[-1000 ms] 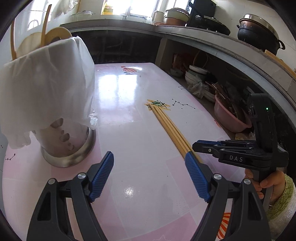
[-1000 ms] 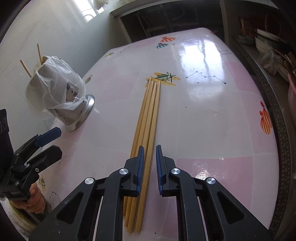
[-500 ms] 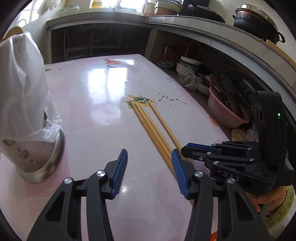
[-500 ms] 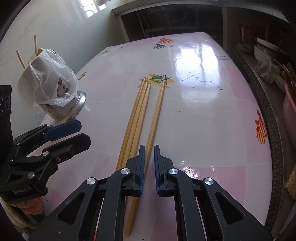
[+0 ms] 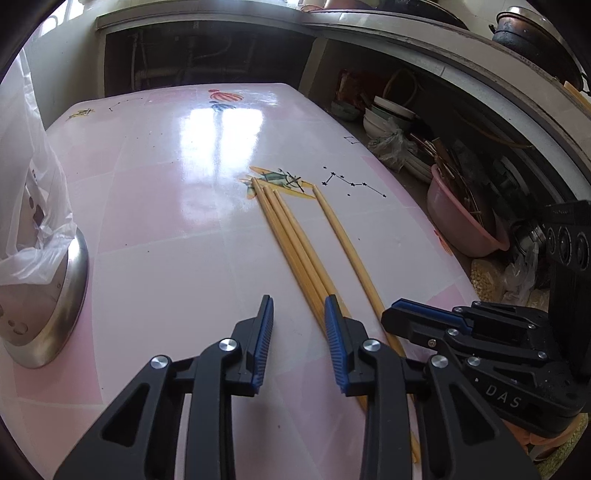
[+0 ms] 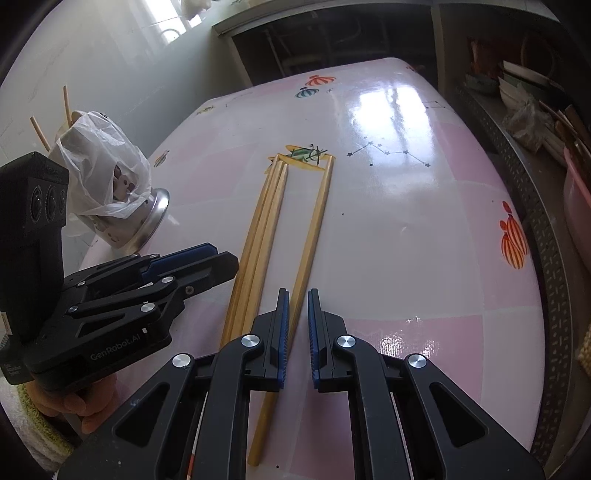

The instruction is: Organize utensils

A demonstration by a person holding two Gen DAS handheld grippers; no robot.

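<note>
Three long wooden chopsticks (image 5: 291, 240) lie together on the pink table (image 5: 166, 221); a fourth single chopstick (image 5: 347, 243) lies apart to their right. My left gripper (image 5: 299, 325) is open with a narrow gap, low over the near ends of the three. My right gripper (image 6: 296, 310) has its jaws nearly shut around the single chopstick (image 6: 314, 221), which runs between the pads. The three chopsticks (image 6: 264, 221) lie to its left. A steel utensil holder (image 6: 122, 206), draped in a white plastic bag with chopsticks inside, stands at the far left.
The holder's steel base (image 5: 48, 295) is at the left edge in the left wrist view. A pink basin (image 5: 465, 225) and stacked bowls (image 5: 388, 114) sit on a lower shelf right of the table edge. Pots stand on the counter (image 5: 532, 33) above.
The single chopstick has been drawn rightward, away from the other three. My left gripper has moved right toward the bundle and its jaws have narrowed.
</note>
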